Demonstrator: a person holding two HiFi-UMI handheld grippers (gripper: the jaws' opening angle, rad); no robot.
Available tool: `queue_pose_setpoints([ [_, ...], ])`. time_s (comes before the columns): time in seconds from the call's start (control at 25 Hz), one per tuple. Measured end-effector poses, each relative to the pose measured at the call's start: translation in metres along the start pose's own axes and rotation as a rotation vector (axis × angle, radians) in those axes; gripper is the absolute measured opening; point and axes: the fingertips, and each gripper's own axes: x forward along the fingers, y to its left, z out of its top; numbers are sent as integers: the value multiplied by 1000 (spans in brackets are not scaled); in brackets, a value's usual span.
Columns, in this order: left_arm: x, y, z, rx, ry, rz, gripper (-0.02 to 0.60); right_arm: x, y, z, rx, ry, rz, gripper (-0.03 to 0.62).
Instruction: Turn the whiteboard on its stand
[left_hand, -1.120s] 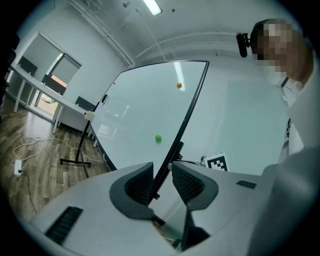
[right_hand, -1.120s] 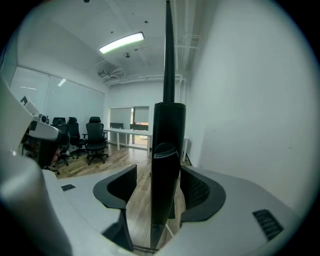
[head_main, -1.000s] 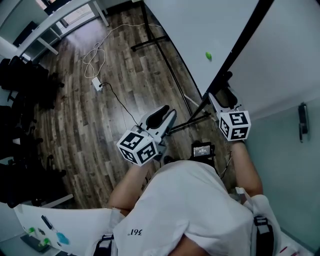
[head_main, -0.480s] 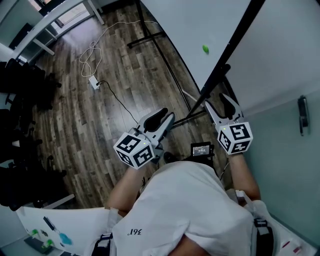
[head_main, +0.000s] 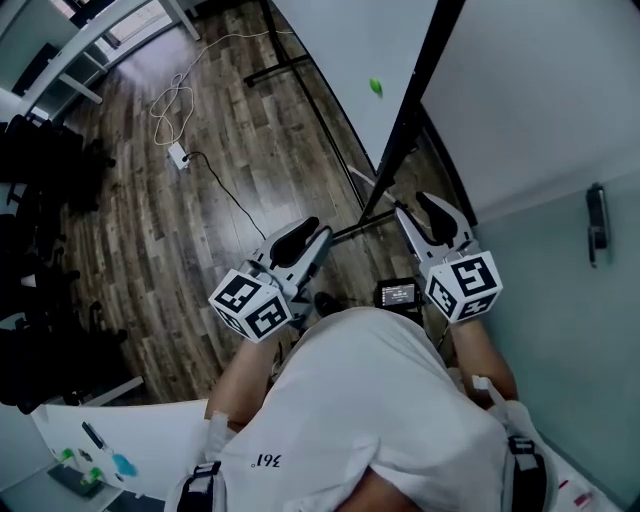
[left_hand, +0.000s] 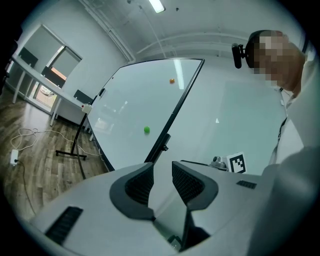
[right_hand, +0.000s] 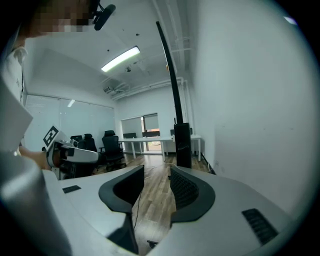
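The whiteboard (head_main: 350, 50) stands on its black stand ahead of me, with a green magnet (head_main: 375, 87) on its face. Its black frame edge (head_main: 405, 120) runs down toward my grippers. My right gripper (head_main: 418, 208) hangs just below that edge, apart from it. Its jaws are closing with nothing between them. In the right gripper view the board shows edge-on as a thin black line (right_hand: 172, 85) above the stand's post (right_hand: 182, 145). My left gripper (head_main: 310, 232) is open and empty, aimed at the board face (left_hand: 145, 110) with its green magnet (left_hand: 146, 130) and orange magnet (left_hand: 171, 80).
The stand's foot bar (head_main: 275, 70) lies on the wood floor. A white cable with an adapter (head_main: 178, 155) trails at the left. Black office chairs (head_main: 40, 170) and a white desk (head_main: 90, 40) line the far left. A plain wall (head_main: 540, 120) is close on the right.
My right gripper has drawn back from the board's black frame edge and its jaws have narrowed. The board's edge stands steeper and further left in the head view. The left gripper drifted slightly lower left.
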Motion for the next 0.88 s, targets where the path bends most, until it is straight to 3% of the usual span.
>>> queue_pose_setpoints([
  [0.2, 9, -23, -16, -19, 4, 4, 121, -19, -2, -6, -23, 9, 47, 152],
  [0.44, 15, -48, -25, -39, -3, 12, 121, -38, -2, -10, -21, 13, 105, 67],
  [0.88, 16, -75, -32, -43, -11, 18, 103, -63, -2, -11, 63, 14, 180, 26],
])
